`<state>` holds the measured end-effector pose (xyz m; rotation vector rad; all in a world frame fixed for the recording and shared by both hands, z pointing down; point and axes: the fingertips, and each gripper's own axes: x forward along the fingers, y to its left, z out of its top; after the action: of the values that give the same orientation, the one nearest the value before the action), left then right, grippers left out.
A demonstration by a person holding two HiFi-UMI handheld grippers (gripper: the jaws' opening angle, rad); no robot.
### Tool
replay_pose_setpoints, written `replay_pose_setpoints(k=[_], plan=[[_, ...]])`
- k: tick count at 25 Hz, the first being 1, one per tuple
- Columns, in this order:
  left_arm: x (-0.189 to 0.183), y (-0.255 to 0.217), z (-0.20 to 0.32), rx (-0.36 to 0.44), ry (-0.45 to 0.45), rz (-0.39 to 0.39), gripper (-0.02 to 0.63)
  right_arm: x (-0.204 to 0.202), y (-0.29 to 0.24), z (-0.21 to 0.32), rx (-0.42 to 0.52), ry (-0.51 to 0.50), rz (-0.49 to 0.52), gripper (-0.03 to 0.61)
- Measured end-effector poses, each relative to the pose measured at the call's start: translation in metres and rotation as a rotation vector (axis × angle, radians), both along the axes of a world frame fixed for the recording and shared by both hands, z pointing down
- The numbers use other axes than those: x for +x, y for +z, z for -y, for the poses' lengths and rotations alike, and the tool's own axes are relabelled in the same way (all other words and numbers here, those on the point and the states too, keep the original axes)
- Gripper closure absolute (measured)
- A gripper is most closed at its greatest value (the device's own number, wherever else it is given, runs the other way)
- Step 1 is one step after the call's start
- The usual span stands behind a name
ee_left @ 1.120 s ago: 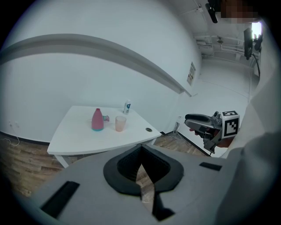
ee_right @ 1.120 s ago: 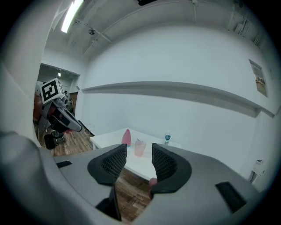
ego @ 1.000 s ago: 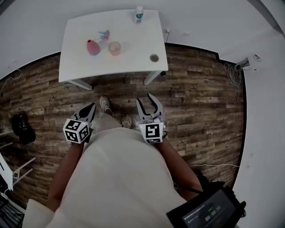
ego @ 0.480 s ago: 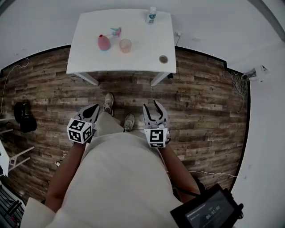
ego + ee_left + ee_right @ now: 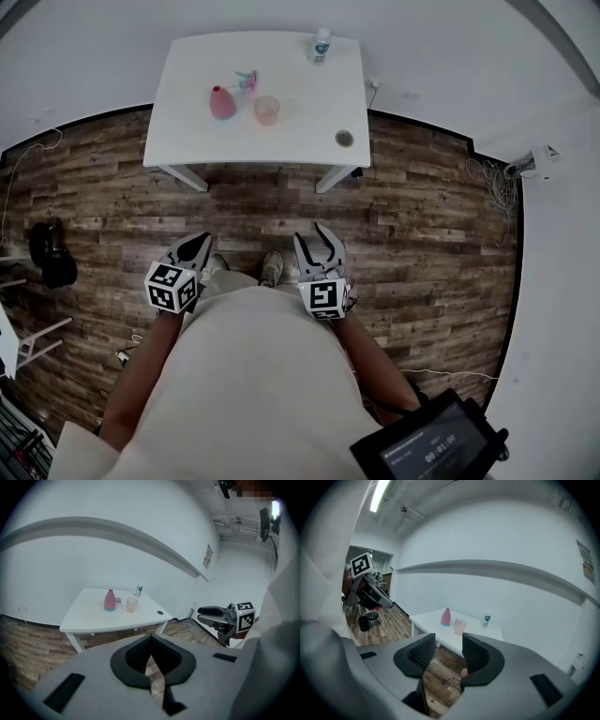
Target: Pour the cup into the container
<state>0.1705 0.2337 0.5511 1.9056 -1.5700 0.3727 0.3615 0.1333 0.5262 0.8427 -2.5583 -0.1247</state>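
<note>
A translucent pinkish cup (image 5: 266,110) stands upright on a white table (image 5: 187,131), next to a pink bottle-shaped container (image 5: 222,102). Both show small in the left gripper view, cup (image 5: 131,604) and pink container (image 5: 109,600), and in the right gripper view, cup (image 5: 460,626) and pink container (image 5: 446,617). My left gripper (image 5: 199,242) is shut and empty, held by my waist far from the table. My right gripper (image 5: 312,234) stands beside it with its jaws a little apart and nothing between them. Each gripper (image 5: 151,641) (image 5: 449,651) points toward the table.
A small water bottle (image 5: 321,45) stands at the table's far edge, a small pink and blue object (image 5: 247,80) lies behind the cup, and a round dark disc (image 5: 345,139) lies near the front right corner. Wooden floor lies between me and the table. A black bag (image 5: 47,253) sits far left.
Both grippers have come slightly lower and nearer my body in the head view. The camera has shifted, so the table sits a little lower in the picture. Jaws look unchanged.
</note>
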Motion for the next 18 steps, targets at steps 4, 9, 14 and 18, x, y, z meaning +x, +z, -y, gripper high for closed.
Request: replay_pose_setpoints(k=[4, 9, 14, 18], plan=[[-0.01, -0.01, 0.009, 0.019, 0.001, -0.016, 0.604, -0.007, -0.005, 0.002, 0.017, 0.032, -0.012, 0.397], [-0.011, -0.01, 0.015, 0.018, 0.009, -0.036, 0.604, -0.012, 0.005, 0.009, 0.018, 0.046, -0.101, 0.436], [-0.012, -0.005, 0.018, 0.007, 0.023, -0.041, 0.604, -0.012, 0.003, 0.012, 0.021, 0.057, -0.112, 0.446], [-0.011, -0.005, 0.027, 0.009, 0.03, -0.042, 0.604, -0.008, 0.005, 0.016, 0.019, 0.063, -0.123, 0.456]])
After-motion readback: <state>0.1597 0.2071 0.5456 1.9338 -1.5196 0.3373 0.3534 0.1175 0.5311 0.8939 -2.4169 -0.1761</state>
